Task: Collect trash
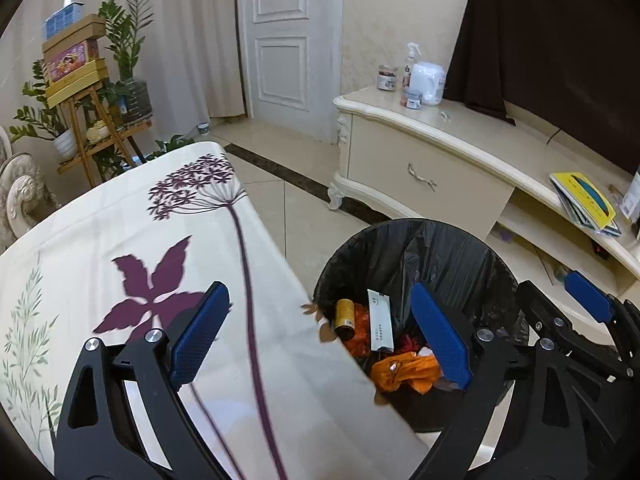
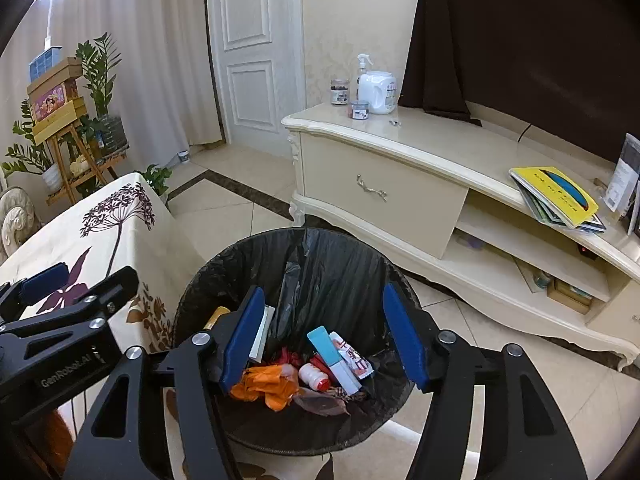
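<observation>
— Over the table edge, from the left wrist view, what do you count?

— One left gripper (image 1: 320,330), its two blue fingers (image 1: 199,334) spread wide with nothing between them. One finger hangs over the flowered tablecloth (image 1: 120,248), the other over one black-lined bin (image 1: 452,252) standing just beside the table. Inside the bin I count one brown bottle (image 1: 345,318), one long white packet (image 1: 380,326) and one orange bag (image 1: 404,372).

— And from the right wrist view?

— One right gripper (image 2: 324,338), directly above the bin, its two fingers parted and empty. Below them lie one white bottle with a red cap (image 2: 314,376), one teal-and-white box (image 2: 332,356) and the orange bag. On the cabinet (image 2: 420,152) stand one spray bottle (image 2: 362,70), one white jug (image 2: 378,92) and two jars (image 2: 340,91).
</observation>
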### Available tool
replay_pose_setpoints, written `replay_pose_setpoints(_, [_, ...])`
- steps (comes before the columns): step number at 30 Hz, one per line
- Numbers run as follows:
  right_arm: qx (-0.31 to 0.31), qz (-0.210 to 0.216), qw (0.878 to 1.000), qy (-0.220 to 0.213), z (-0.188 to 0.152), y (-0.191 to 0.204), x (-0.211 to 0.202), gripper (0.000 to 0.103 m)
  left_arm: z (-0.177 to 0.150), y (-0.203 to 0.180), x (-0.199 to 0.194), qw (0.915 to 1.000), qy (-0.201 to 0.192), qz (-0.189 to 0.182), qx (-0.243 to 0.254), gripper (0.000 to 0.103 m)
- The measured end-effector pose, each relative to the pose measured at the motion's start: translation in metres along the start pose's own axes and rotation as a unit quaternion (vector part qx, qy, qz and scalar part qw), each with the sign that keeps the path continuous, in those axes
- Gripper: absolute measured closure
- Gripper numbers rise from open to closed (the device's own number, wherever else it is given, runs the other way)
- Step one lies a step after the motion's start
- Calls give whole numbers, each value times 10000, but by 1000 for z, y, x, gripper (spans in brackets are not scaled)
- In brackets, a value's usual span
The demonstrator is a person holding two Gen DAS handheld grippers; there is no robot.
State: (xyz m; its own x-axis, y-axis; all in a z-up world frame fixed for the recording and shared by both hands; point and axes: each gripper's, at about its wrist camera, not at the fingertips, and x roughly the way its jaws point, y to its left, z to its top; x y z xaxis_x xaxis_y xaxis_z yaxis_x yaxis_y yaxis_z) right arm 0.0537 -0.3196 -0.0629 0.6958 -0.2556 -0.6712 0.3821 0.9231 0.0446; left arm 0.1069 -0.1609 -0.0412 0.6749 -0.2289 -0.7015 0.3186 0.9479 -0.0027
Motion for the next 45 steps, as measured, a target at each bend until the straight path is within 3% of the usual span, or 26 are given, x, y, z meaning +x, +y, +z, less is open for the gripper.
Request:
replay_pose_setpoints(7, [-74, -36, 9999, -134, -5, 5, -24, 37, -11, 12, -30, 9997, -183, 187, 8, 11])
replay_pose_setpoints(9, [-106, -33, 9997, -215, -7, 7, -34, 29, -15, 16, -39, 9994, -226, 256, -7, 10])
replay_pose_setpoints(14, [-256, -36, 9990, -365, -13, 19, -54, 25, -26, 23, -61, 9984, -357, 430, 72, 9])
replay_pose_setpoints(28, [-311, 96, 9982, -494, -27, 37, -89, 24, -47, 52, -96, 9983, -331, 382, -300, 9])
replay_pose_setpoints(45, [-423, 177, 9974, -564, -23, 50, -94, 24, -47, 67, -101, 9969, -417, 473, -478, 9])
